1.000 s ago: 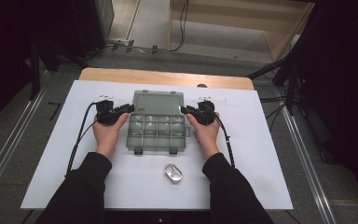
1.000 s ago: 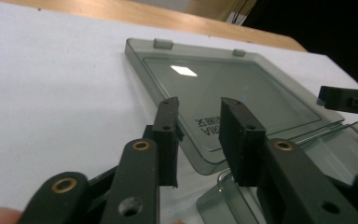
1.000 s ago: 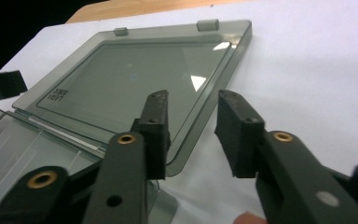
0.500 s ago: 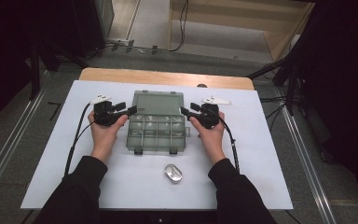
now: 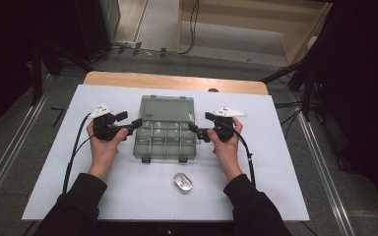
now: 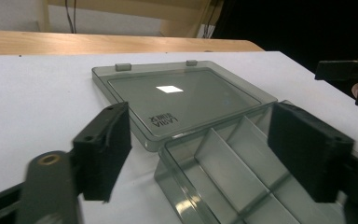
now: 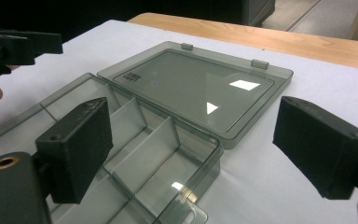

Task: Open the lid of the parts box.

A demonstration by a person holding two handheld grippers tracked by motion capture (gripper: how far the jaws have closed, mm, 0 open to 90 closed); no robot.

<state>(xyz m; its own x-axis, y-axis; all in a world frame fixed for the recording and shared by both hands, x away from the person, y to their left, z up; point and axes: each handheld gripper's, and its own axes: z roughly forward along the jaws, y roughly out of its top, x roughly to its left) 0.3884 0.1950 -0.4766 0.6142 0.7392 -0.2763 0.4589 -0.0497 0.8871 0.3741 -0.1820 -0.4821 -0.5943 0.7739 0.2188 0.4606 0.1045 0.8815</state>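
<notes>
A smoky clear compartment box (image 5: 163, 156) lies open mid-table, with its lid (image 5: 167, 109) folded flat on the far side and its compartments empty. My left gripper (image 5: 136, 123) hovers at the box's left edge, and my right gripper (image 5: 194, 129) at its right edge. Both have just been opening their jaws, and the pads press on nothing. In the left gripper view, the open left gripper (image 6: 205, 149) looks over the box wall (image 6: 177, 186) and lid (image 6: 186, 93). In the right gripper view, the open right gripper (image 7: 198, 144) frames the box's corner (image 7: 205, 163) and lid (image 7: 196, 88).
A small shiny metal piece (image 5: 182, 182) lies on the white tabletop (image 5: 285, 187) in front of the box, between the person's forearms. A wooden strip (image 5: 177, 82) runs along the table's far edge. Cables trail from both grippers toward the near edge.
Both grippers have drawn outward from the box's sides and slightly toward the person, and their jaws have spread wider. The box and lid have not moved.
</notes>
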